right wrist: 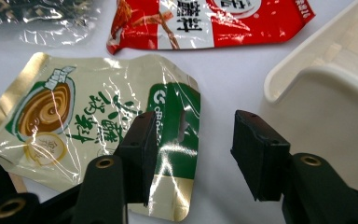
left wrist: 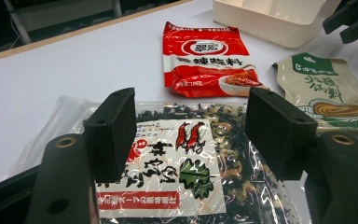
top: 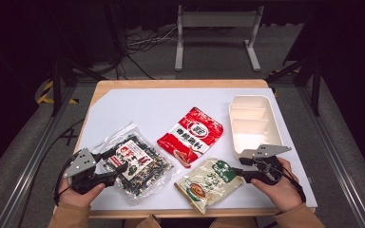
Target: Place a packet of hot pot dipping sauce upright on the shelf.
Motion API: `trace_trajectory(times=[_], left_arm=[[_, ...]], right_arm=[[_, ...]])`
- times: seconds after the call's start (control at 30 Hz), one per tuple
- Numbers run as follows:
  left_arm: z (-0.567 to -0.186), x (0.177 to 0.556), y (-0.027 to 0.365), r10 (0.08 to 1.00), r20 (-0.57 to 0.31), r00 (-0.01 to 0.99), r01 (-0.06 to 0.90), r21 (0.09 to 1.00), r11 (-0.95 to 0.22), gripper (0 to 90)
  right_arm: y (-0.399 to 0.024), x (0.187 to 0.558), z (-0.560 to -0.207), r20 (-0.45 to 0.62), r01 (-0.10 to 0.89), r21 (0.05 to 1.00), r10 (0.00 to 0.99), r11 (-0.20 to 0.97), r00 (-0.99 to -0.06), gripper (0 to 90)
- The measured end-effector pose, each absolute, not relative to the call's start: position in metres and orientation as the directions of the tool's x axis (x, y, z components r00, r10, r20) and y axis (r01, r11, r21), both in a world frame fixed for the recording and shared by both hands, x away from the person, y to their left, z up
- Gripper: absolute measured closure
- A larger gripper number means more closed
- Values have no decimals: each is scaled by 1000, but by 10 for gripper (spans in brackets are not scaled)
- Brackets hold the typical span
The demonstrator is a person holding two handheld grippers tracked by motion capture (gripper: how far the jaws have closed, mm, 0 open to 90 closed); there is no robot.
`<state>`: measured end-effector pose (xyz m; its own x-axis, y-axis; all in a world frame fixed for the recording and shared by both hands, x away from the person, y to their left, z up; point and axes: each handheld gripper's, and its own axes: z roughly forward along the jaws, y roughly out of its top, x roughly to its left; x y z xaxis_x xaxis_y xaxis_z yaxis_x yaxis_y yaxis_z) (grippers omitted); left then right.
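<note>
Both forearms enter the high view from 6 o'clock, sleeves at the lower edge. The left hand [top: 78, 192] sits at about 7 o'clock, wrapped around the left tool [top: 119, 161], which points toward 2 o'clock with its grey plate on top. The right hand [top: 278, 187] sits at about 5 o'clock, holding the right tool [top: 237, 172] aimed toward 9 o'clock. On both tools the jaws stand apart, the pads pressing on nothing.

A red packet [top: 191, 135] lies beside a cream compartment tray [top: 254, 122] on the white tabletop [top: 138, 107].
</note>
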<state>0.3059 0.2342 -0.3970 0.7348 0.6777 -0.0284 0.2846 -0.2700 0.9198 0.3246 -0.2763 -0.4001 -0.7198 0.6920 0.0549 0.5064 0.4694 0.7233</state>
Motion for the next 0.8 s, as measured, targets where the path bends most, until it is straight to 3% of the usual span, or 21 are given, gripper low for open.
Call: trace_trajectory(times=[0.8], left_arm=[[-399,307,233,677,-29,735,295,913,-281,334]], right_arm=[[-266,332,-425,124,590,621,678,516,-724,447]])
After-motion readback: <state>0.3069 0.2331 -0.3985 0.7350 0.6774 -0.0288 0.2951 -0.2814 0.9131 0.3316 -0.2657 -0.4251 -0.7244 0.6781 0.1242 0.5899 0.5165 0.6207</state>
